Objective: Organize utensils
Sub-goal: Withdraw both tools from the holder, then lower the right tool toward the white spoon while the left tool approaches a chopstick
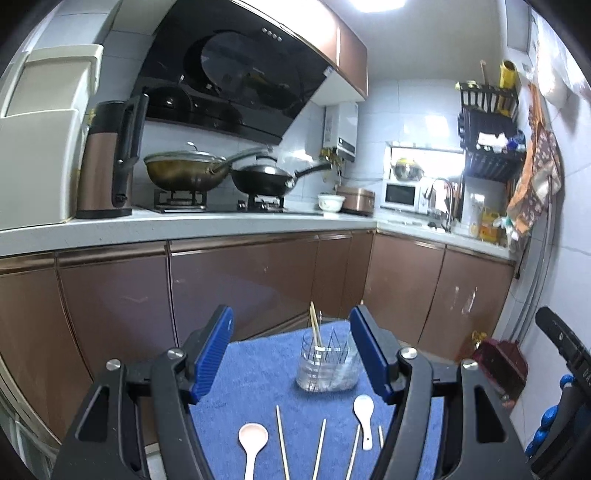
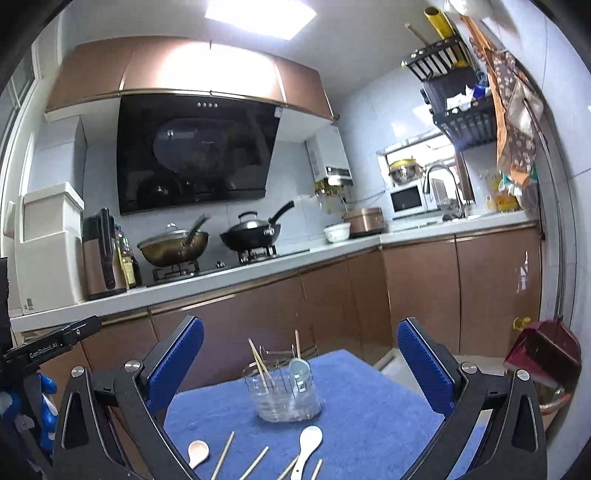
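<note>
On the blue-towelled surface [image 1: 258, 369], before the clear holder [image 1: 327, 369]: thin stiff chopsticks [image 1: 282, 443] and smooth, breakable white spoons [image 1: 364, 417], best pinched mid-handle; both claws, left [image 1: 291, 354] and right [image 2: 301, 365], open, empty.

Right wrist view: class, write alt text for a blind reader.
A clear holder with chopsticks and a spoon stands on a blue cloth. Two spoons and loose chopsticks lie before it, framed by an open hand-held gripper.

Bright kitchen, heavy fisheye warp w/ dark corners.
Ceiling light [image 2: 260, 16] blows out, glare on upper cabinets [image 2: 207, 70]; slightly soft throughout.
</note>
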{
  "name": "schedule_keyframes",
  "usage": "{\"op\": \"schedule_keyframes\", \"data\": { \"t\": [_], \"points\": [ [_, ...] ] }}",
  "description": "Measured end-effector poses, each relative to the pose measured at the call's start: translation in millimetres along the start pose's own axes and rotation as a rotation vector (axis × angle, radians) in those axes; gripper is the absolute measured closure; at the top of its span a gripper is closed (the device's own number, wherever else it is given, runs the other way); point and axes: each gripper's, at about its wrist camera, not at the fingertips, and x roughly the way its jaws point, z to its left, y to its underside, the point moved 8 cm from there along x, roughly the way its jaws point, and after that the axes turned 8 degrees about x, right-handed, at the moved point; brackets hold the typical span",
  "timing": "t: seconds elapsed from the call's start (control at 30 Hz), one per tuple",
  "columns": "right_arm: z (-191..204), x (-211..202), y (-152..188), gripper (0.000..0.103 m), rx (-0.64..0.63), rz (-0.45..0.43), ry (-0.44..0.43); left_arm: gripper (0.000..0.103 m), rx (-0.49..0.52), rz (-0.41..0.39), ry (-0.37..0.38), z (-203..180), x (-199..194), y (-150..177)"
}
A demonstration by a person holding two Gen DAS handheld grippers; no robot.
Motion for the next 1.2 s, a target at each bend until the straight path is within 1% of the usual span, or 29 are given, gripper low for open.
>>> {"op": "schedule_keyframes", "data": {
  "t": [0.1,0.23,0.43,0.57,0.67,0.83,0.93,1.03,1.2],
  "points": [
    [-8,5,10,0.000,0.016,0.041,0.010,0.039,0.018,0.039,0.009,-7,8,10],
    [-23,20,26,0.000,0.048,0.116,0.017,0.039,0.036,0.111,0.044,-18,26,28],
    [-40,46,58,0.000,0.069,0.233,0.014,0.039,0.027,0.319,0.149,-38,71,71],
    [-51,64,83,0.005,0.085,0.310,0.014,0.040,0.038,0.425,0.173,-48,97,102],
    [-61,77,102,0.008,0.104,0.365,0.014,0.040,0.043,0.480,0.189,-55,112,121],
    [-76,93,129,0.010,0.132,0.426,0.026,0.040,0.062,0.521,0.197,-61,129,140],
    [-83,100,142,0.012,0.145,0.454,0.034,0.040,0.082,0.536,0.188,-65,138,145],
    [-88,105,155,0.013,0.156,0.481,0.037,0.040,0.108,0.533,0.170,-69,142,149],
    [-91,113,174,0.016,0.160,0.525,0.040,0.040,0.175,0.501,0.118,-75,146,148]
  ]
}}
